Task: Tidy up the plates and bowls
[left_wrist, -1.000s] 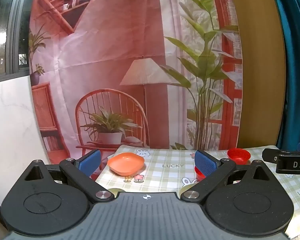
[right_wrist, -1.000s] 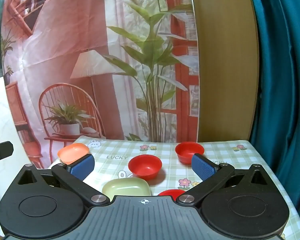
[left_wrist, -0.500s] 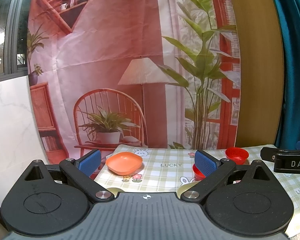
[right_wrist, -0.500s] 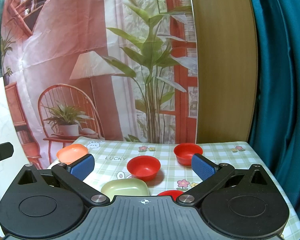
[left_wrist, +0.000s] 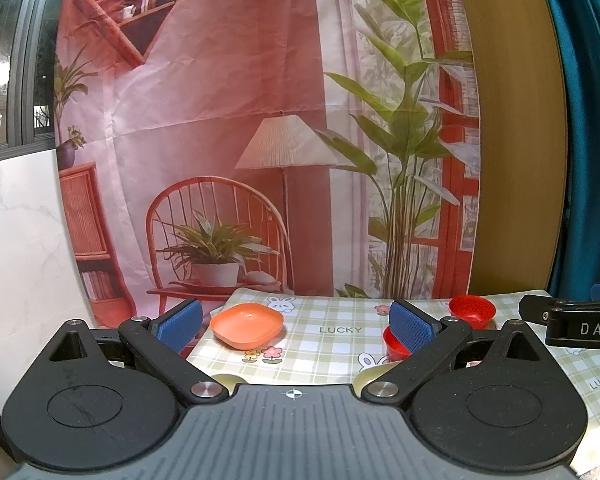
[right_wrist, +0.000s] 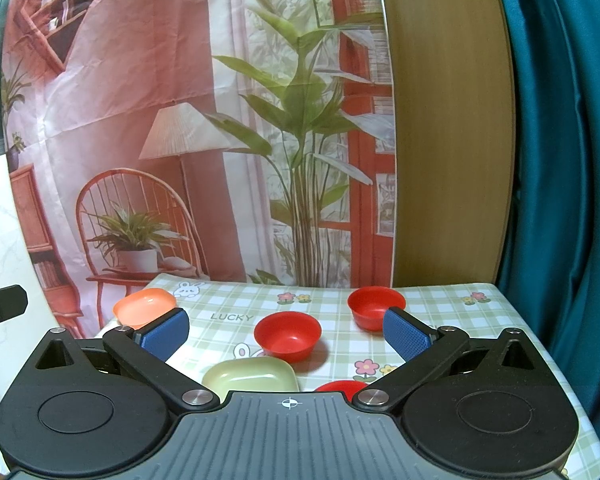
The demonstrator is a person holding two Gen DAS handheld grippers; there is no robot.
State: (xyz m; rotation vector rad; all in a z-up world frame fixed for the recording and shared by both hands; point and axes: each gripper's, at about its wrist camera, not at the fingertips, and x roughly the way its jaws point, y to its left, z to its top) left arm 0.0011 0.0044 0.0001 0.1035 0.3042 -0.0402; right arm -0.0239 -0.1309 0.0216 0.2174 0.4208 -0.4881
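Red bowls [right_wrist: 287,336] three, orange plate [right_wrist: 145,306] one, green plate [right_wrist: 250,376] one

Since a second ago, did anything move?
Only the cameras drifted a little; no dish shifted on the cloth. The left gripper and right gripper stay open and empty. The orange plate, green plate and red bowls sit where they were.

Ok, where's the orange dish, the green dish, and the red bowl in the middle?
orange dish [left_wrist: 247,323]: left wrist view, inner floor.
green dish [right_wrist: 252,376]: right wrist view, inner floor.
middle red bowl [right_wrist: 288,330]: right wrist view, inside.
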